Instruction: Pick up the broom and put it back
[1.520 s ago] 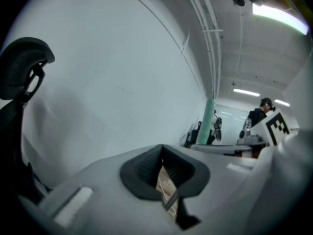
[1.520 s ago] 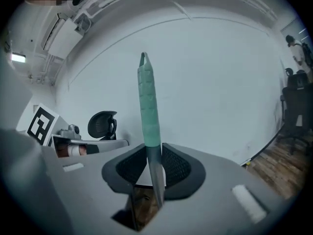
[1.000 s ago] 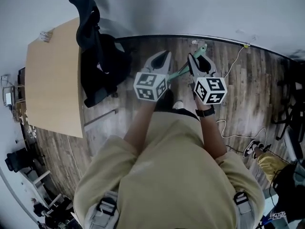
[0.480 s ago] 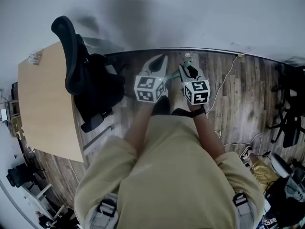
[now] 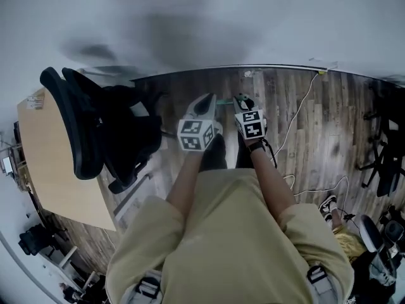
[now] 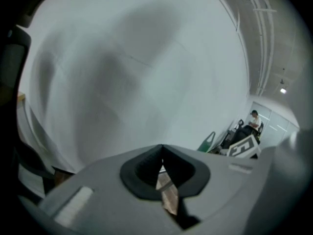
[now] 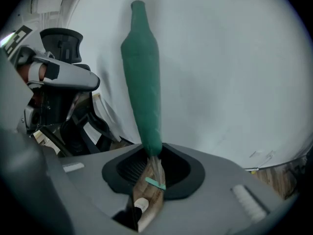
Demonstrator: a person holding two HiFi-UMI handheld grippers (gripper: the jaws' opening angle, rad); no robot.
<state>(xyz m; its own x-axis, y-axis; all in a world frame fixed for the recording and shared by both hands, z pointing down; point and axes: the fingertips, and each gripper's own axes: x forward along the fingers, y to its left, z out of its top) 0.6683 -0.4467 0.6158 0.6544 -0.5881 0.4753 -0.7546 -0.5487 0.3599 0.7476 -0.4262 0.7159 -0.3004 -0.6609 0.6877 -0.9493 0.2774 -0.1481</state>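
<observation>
The broom's thick teal handle point(image 7: 144, 82) rises from between my right gripper's jaws against the white wall; the jaws press on its lower end, by a wooden shaft section with a teal band point(image 7: 155, 182). In the head view my right gripper point(image 5: 241, 100) points at the wall base, with a thin teal stretch of the broom point(image 5: 224, 102) beside it. My left gripper point(image 5: 206, 100) is just to its left, jaws closed tip to tip on nothing. From the left gripper point(image 6: 162, 153), a green part of the broom point(image 6: 208, 142) shows beside the right gripper's marker cube point(image 6: 243, 146).
A black office chair point(image 5: 95, 132) stands at my left, beside a light wooden desk point(image 5: 47, 170). The white wall point(image 5: 202, 24) is right in front. A white cable point(image 5: 297, 103) runs across the wood floor at right, with shoes point(image 5: 330, 202) farther right. A person point(image 6: 254, 120) sits far off.
Both grippers have sunk and gone toward the wall base, drawing closer together, the right one carrying the broom. The chair now fills more of the left side.
</observation>
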